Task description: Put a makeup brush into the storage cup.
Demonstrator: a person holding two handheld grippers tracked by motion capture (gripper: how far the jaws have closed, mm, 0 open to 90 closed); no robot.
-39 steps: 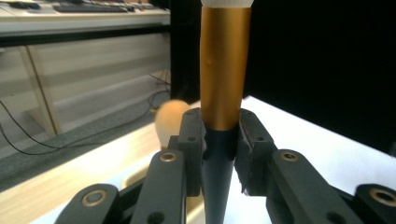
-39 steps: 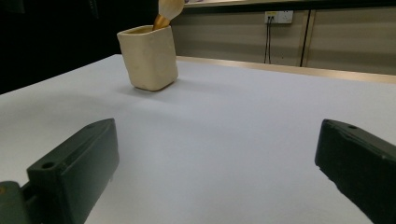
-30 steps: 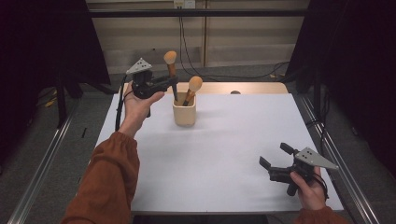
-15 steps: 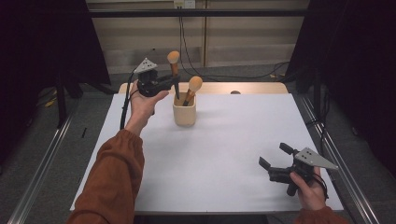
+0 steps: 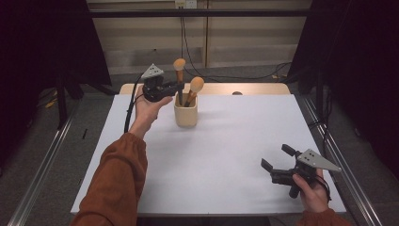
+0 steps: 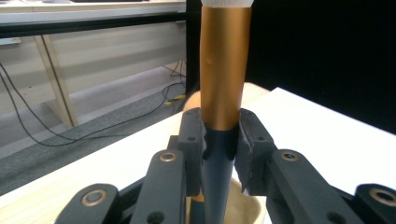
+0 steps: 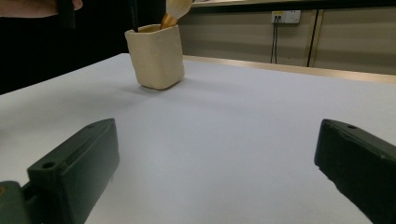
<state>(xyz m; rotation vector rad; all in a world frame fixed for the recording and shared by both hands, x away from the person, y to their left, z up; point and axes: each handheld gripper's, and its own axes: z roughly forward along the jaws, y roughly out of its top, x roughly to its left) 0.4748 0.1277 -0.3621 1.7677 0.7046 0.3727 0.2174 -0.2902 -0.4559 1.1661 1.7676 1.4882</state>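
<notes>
A cream cup (image 5: 186, 113) stands at the back of the white table (image 5: 226, 150), also seen as the cup (image 7: 156, 57) in the right gripper view. A makeup brush (image 5: 194, 89) leans inside it. My left gripper (image 5: 178, 86) is shut on a second brush (image 5: 179, 70), held upright with its dark handle end down in the cup's mouth. In the left gripper view the jaws clamp the brush (image 6: 224, 70) where the copper ferrule meets the dark handle. My right gripper (image 5: 276, 157) rests low at the table's front right, open with nothing between its fingers (image 7: 74, 172).
A wooden strip (image 5: 254, 88) borders the table's far edge. Cables (image 5: 197, 66) hang down the wall behind. Metal rails (image 5: 42, 174) run along the floor on both sides. Wide bare tabletop lies between the cup and the right gripper.
My left gripper has moved right and down with the brush, bringing its handle into the cup. The right gripper has stayed put.
</notes>
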